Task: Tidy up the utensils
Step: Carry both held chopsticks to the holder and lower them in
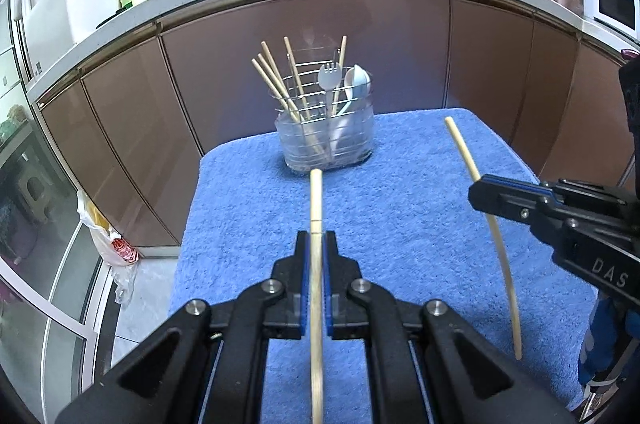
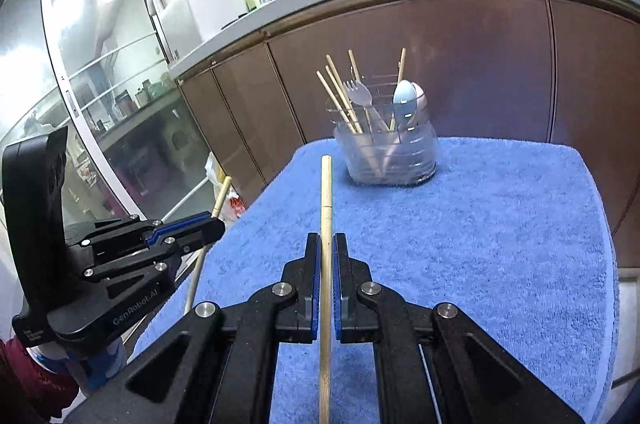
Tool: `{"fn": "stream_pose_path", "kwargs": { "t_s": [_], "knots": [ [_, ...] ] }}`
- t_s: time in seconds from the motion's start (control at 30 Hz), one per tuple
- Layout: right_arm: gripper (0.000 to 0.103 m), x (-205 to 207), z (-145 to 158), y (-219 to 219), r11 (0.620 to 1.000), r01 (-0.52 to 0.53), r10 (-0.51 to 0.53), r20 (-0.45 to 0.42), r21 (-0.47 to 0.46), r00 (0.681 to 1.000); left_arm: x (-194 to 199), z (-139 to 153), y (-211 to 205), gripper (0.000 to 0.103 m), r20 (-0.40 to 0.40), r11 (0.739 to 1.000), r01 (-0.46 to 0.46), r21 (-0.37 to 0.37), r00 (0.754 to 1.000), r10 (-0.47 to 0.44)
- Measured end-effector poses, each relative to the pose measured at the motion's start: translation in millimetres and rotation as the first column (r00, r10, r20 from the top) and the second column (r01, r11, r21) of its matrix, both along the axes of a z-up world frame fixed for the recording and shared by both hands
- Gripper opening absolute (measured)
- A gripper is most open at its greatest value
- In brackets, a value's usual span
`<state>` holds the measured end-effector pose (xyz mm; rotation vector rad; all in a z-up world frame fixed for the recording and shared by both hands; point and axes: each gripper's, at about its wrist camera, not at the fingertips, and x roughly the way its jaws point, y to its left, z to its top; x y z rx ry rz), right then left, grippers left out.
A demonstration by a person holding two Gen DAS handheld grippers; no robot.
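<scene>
Both grippers are busy here. The left gripper (image 1: 316,244) is clamped tight on 1 bamboo chopstick (image 1: 316,200), tip aimed at 12 o'clock toward the utensil holder (image 1: 326,140). The right gripper (image 2: 328,248) pinches a second chopstick (image 2: 326,192) the same way, pointing at about 12 o'clock, with the holder off at 1 o'clock. The holder sits at the far end of the blue towel (image 1: 400,224) and has 5 chopsticks, a fork (image 1: 329,74) and spoons (image 1: 357,80) standing in it.
</scene>
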<state>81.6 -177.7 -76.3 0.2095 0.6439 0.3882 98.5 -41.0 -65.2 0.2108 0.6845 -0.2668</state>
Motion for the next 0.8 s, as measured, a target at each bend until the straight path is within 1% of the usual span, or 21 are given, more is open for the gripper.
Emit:
{"fn": "stream_pose_path", "kwargs": {
  "t_s": [0.23, 0.4, 0.53, 0.63, 0.73, 0.8],
  "knots": [
    [0.005, 6.2, 1.5, 1.4, 1.000, 0.000, 0.000, 0.035, -0.004, 0.999, 11.2, -5.0, 0.7, 0.005, -0.015, 1.000, 0.002, -0.014, 1.000, -0.003],
    [0.005, 14.3, 2.6, 0.2, 1.000, -0.007, 0.007, 0.055, -0.005, 0.998, 20.1, -6.5, 6.0, 0.005, -0.021, 0.997, 0.012, -0.077, 1.000, -0.014],
    [0.005, 24.0, 6.4, -3.0, 1.000, -0.001, 0.002, 0.082, -0.006, 0.997, 29.5, -2.8, 11.6, 0.005, -0.014, 0.990, 0.008, -0.144, 1.000, -0.010],
    [0.005, 33.6, 14.4, -5.4, 1.000, 0.004, -0.003, 0.121, -0.007, 0.993, 39.9, 8.9, 15.4, 0.005, 0.011, 0.981, 0.004, -0.195, 1.000, -0.002],
    [0.005, 50.3, 31.5, -6.0, 1.000, 0.000, 0.001, 0.183, -0.008, 0.983, 57.4, 32.5, 19.8, 0.005, 0.072, 0.970, -0.011, -0.243, 0.997, 0.030],
    [0.005, 64.5, 47.5, -6.0, 1.000, -0.001, 0.002, 0.241, -0.005, 0.970, 72.1, 51.9, 23.1, 0.005, 0.116, 0.959, -0.018, -0.282, 0.992, 0.053]
  ]
}}
